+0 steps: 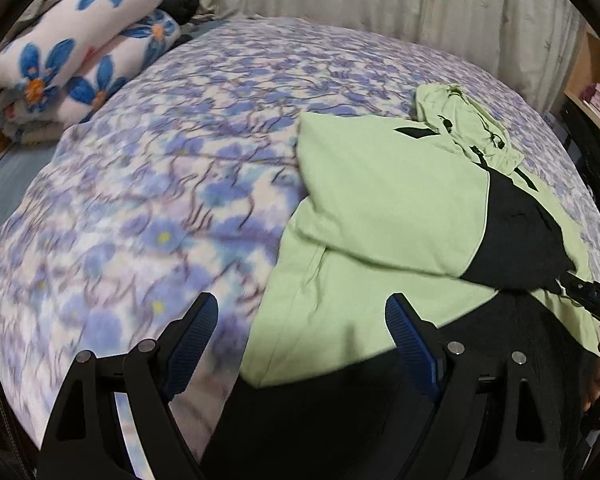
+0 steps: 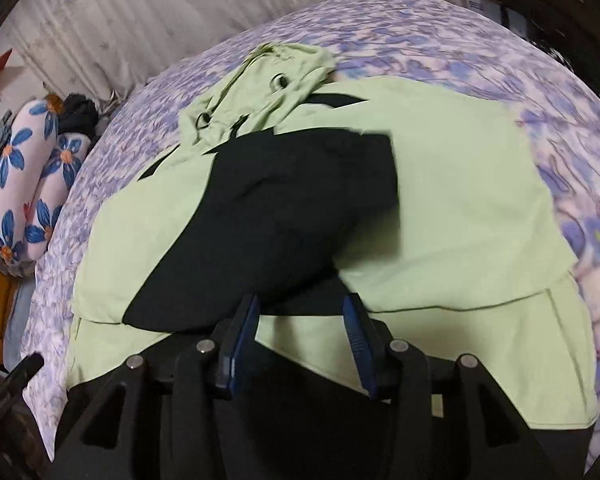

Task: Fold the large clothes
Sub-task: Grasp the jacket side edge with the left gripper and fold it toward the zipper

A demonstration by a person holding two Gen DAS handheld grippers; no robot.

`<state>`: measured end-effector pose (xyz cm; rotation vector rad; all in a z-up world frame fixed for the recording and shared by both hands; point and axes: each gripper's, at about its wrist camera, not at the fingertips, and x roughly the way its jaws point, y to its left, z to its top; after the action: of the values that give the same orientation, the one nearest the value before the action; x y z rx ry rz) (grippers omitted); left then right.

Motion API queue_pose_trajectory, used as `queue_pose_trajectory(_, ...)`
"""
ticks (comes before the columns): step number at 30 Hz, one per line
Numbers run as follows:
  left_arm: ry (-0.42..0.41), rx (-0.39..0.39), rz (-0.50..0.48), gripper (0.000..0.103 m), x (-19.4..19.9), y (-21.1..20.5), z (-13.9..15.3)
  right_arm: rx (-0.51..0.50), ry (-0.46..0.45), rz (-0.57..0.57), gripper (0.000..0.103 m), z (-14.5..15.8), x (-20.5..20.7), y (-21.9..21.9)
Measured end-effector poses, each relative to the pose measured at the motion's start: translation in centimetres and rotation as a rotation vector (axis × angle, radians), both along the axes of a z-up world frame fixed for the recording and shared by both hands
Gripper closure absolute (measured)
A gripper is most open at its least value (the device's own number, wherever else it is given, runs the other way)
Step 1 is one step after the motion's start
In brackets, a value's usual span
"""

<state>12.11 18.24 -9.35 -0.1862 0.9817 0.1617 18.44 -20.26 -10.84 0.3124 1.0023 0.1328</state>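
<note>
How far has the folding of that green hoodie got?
Partly done: both sleeves of the hoodie are already folded across its body, the black cuff on top. In hand: nothing; the left gripper and right gripper are both open. Left: the hood and the lengthwise fold.

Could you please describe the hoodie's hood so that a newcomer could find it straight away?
Start at the bed with its purple-flowered cover, then find the pale green hoodie spread across it. The hood is the crumpled green lump at its far end, marked by dark drawstring eyelets, unlike the flat body and black sleeve.
</note>
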Motion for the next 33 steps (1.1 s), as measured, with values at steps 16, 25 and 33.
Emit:
queue_pose_trajectory(16, 0.158, -0.045, -0.039, 0.019, 16.2, 3.8, -5.9, -0.011, 0.032, -0.055, 0.058, -0.7, 9.7, -4.1)
queue_pose_trajectory(25, 0.07, 0.072, -0.073, 0.099, 18.6, 1.8, -5.8, -0.093, -0.05, 0.054, 0.082, -1.8, 10.5, -1.8)
queue_pose_trajectory(33, -0.075, 0.258, -0.019, 0.1, 19.2, -0.3, -4.5, -0.188, -0.229, -0.031, 0.082, 0.7, 13.0, -1.3)
